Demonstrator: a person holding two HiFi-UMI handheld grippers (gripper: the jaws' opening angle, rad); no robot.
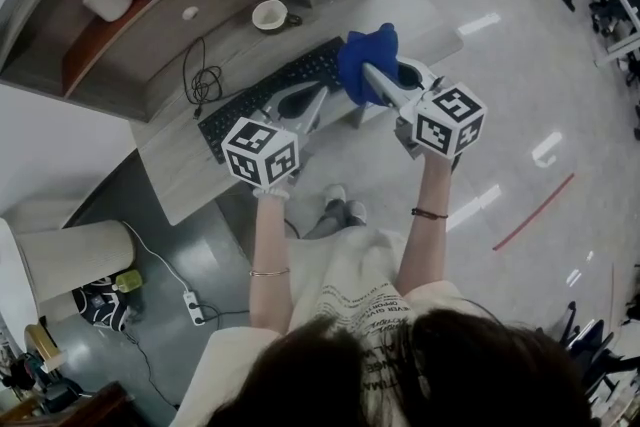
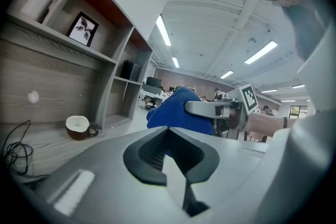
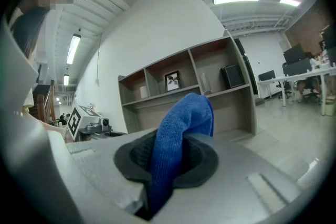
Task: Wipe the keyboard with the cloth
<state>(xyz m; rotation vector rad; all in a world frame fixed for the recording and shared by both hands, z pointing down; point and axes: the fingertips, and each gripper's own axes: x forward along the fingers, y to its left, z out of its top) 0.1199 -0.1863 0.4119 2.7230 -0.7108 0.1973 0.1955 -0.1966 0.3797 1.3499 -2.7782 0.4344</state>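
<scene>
Evidently the wiping itself had not begun: the right gripper (image 3: 169, 162) was clamped on the blue microfibre cloth (image 3: 177, 131), which ran up between its jaws and flopped over at the top, held in the air and clear of the desk (image 1: 172, 177). The black keyboard (image 1: 262, 95) lay flat on that desk below and beyond both grippers, with nothing touching it. The left gripper (image 2: 170, 159) was raised just beside the right one, its jaws closed together with nothing between them; the cloth showed only behind it. A coffee cup (image 1: 270, 14) stood near the keyboard's far edge.

By my reading, the step in hand was carrying the cloth to the keys. The next move called for lowering the right gripper until the hanging cloth met the keyboard, then sweeping along the rows, well away from the cup.
</scene>
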